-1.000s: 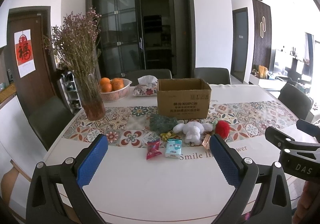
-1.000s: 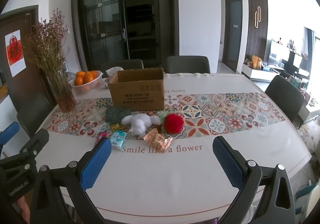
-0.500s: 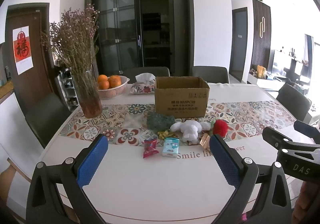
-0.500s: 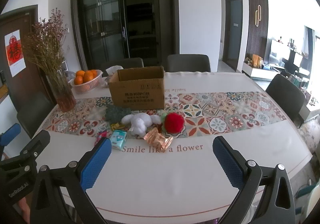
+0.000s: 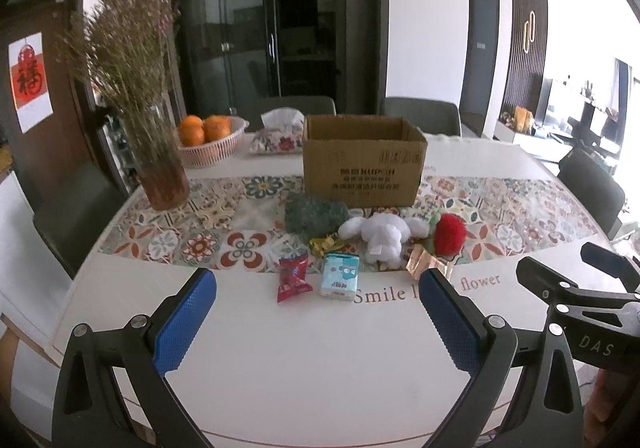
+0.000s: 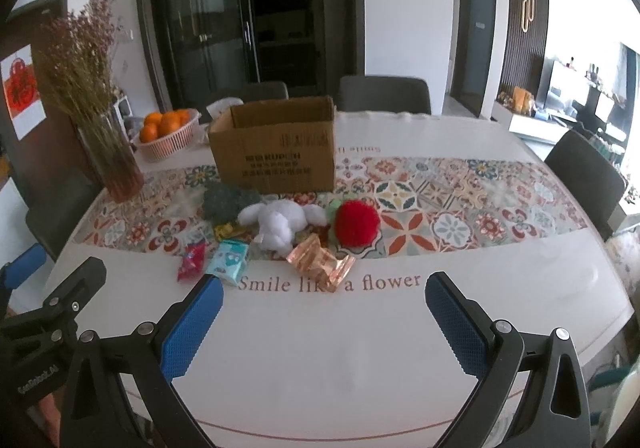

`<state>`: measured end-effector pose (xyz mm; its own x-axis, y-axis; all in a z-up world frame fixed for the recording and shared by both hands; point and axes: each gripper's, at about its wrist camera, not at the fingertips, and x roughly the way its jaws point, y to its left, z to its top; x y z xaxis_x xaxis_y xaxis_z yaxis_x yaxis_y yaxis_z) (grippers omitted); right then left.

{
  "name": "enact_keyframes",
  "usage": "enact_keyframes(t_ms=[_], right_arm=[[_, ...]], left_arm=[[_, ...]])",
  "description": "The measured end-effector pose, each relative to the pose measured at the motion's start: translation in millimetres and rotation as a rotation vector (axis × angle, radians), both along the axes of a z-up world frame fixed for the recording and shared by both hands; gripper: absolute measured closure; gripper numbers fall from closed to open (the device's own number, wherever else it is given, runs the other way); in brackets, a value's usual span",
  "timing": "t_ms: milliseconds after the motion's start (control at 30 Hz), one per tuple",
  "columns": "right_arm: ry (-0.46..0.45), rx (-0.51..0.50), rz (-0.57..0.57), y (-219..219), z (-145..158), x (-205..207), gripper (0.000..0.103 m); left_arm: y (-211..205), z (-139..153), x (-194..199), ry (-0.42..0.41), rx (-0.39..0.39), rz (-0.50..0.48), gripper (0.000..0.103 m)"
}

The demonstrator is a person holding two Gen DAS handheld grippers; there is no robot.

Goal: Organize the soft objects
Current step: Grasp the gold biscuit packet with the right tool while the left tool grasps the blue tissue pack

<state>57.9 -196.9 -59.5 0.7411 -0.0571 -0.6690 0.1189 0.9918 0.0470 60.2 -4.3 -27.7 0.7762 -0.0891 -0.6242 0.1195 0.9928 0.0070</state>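
Note:
A white plush toy (image 5: 378, 234) (image 6: 278, 222) lies mid-table beside a red pompom (image 5: 450, 236) (image 6: 356, 222) and a dark green fuzzy lump (image 5: 314, 214) (image 6: 224, 200). In front of them lie a red snack packet (image 5: 293, 278) (image 6: 191, 261), a blue tissue pack (image 5: 340, 277) (image 6: 229, 262), a gold wrapper (image 5: 326, 243) and a shiny pink wrapper (image 5: 428, 262) (image 6: 320, 264). An open cardboard box (image 5: 362, 166) (image 6: 276, 150) stands behind them. My left gripper (image 5: 316, 312) and right gripper (image 6: 324, 318) hover open above the near table edge, holding nothing.
A vase of dried flowers (image 5: 160, 168) (image 6: 110, 164), a basket of oranges (image 5: 208, 138) (image 6: 166, 134) and a tissue pouch (image 5: 278, 136) stand at the back left. Grey chairs (image 5: 592, 188) (image 6: 584, 174) ring the table (image 5: 320, 360). Each view catches the other gripper at its side.
Both grippers have edged forward toward the pile, so the objects look a little nearer. Nothing on the table moved and both stay open.

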Motion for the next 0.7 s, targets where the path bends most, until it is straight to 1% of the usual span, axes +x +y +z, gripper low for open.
enact_keyframes(t_ms=[200, 333, 433, 567, 700], right_arm=[[0.093, 0.009, 0.0, 2, -21, 39, 0.001], [0.154, 0.02, -0.006, 2, -34, 65, 0.001], [0.198, 0.027, -0.012, 2, -45, 83, 0.001], [0.256, 0.027, -0.007, 3, -61, 104, 0.001], [0.321, 0.046, 0.006, 0, -77, 125, 0.001]], left_arm=[[1, -20, 38, 0.079, -0.018, -0.024, 0.0], [0, -35, 65, 0.136, -0.029, -0.059, 0.001], [-3, -46, 85, 0.183, -0.018, -0.091, 0.003], [-9, -58, 106, 0.228, 0.004, -0.124, 0.004], [-13, -74, 127, 0.312, -0.013, -0.133, 0.006]])
